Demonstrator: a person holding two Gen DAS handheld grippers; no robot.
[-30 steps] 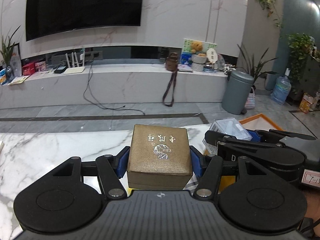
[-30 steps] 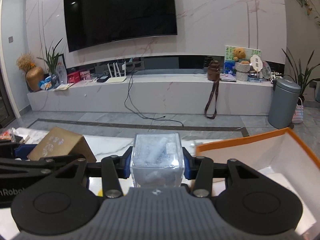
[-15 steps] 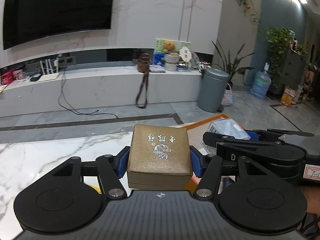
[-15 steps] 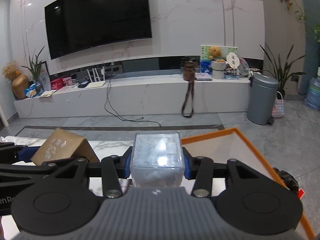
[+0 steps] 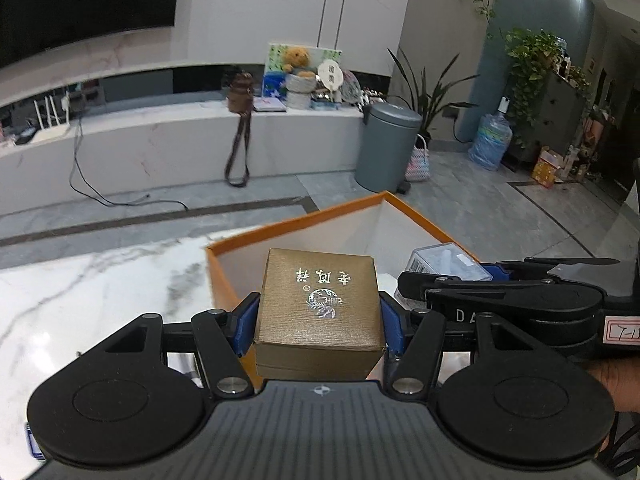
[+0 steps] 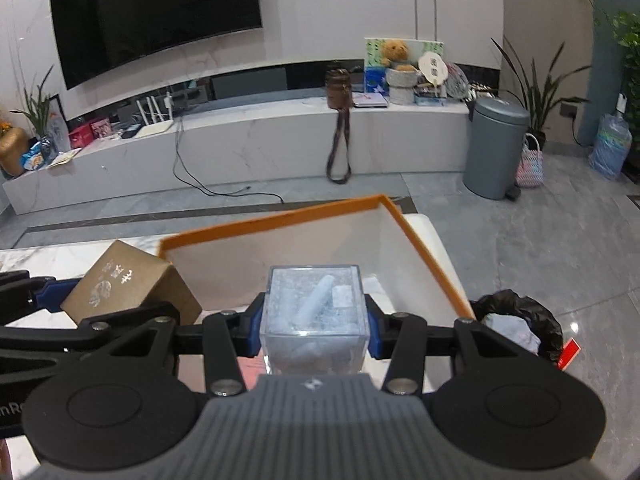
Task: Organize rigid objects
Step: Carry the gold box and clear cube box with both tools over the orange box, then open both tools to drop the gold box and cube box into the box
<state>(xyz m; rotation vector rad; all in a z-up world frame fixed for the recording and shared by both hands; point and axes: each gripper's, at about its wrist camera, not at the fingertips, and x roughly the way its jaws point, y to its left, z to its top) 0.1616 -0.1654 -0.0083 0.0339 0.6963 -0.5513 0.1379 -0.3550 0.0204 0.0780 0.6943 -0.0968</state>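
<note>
Left gripper (image 5: 318,316): clamps gold box (image 5: 318,304), poised over orange-rimmed bin (image 5: 280,226).
Right gripper (image 6: 314,320): grips clear case (image 6: 314,308) for same drop.

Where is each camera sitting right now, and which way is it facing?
Left wrist: on the left gripper, looking past its gold box into the orange-rimmed box; the right gripper and a hand show.
Right wrist: on the right gripper, over its clear box; the left gripper's fingers show.
Shared: both boxes, grey bin.
</note>
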